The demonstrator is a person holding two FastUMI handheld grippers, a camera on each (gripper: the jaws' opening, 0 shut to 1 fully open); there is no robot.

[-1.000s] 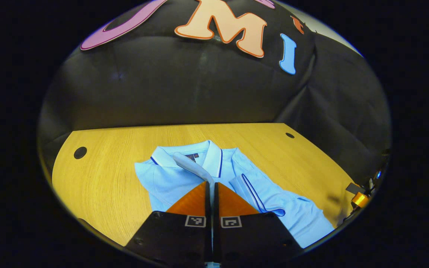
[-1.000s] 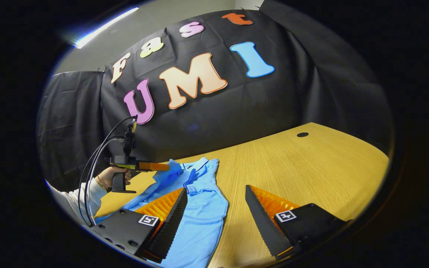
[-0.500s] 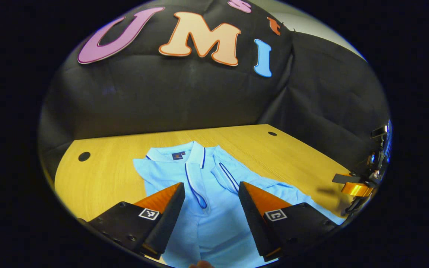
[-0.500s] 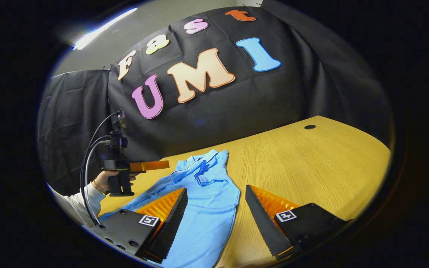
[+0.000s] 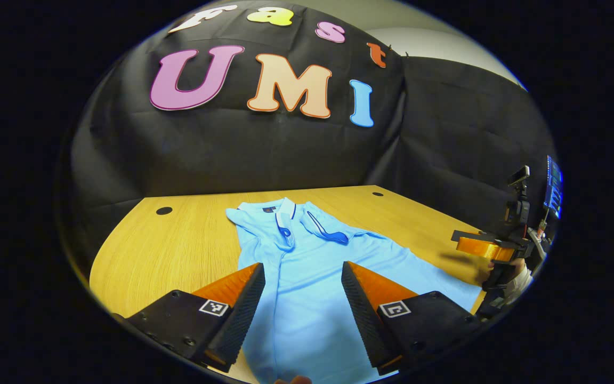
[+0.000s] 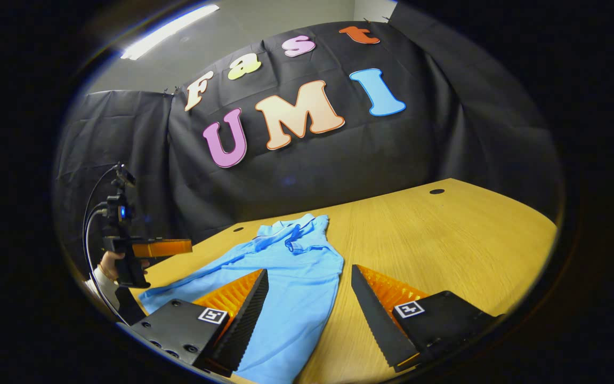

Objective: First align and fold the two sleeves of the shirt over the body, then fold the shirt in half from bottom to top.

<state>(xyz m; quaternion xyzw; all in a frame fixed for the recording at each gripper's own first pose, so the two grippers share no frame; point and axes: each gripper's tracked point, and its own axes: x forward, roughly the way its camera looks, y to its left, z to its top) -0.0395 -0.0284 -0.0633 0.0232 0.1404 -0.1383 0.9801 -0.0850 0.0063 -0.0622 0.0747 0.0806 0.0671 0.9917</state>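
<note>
Lengthwise, the light-blue short-sleeved polo shirt of soft knit cloth (image 5: pixel 307 266) lies flat on the yellow wood-grain desk (image 5: pixel 179 245), its long axis running from the near edge toward the black cloth booth wall (image 5: pixel 243 154), collar at the far end. Collar and placket carry thin dark-blue piping; both sleeves lie folded inward over the chest. The cloth shows shallow creases. Desk surface: smooth, straight-grained, with small round dark holes (image 5: pixel 163 210) near its far edge.

Left tool (image 5: pixel 300 304): two wedge-shaped serrated fingers held wide apart above the shirt's lower body, gripping nothing. In the right gripper view it shows at the left (image 6: pixel 160 248), held by a hand in a pale sleeve.

Right tool (image 6: pixel 309 312): fingers likewise spread apart, empty, poised over the shirt's edge and bare desk. In the left gripper view it hangs beside the desk's right edge (image 5: pixel 480 248).
</note>
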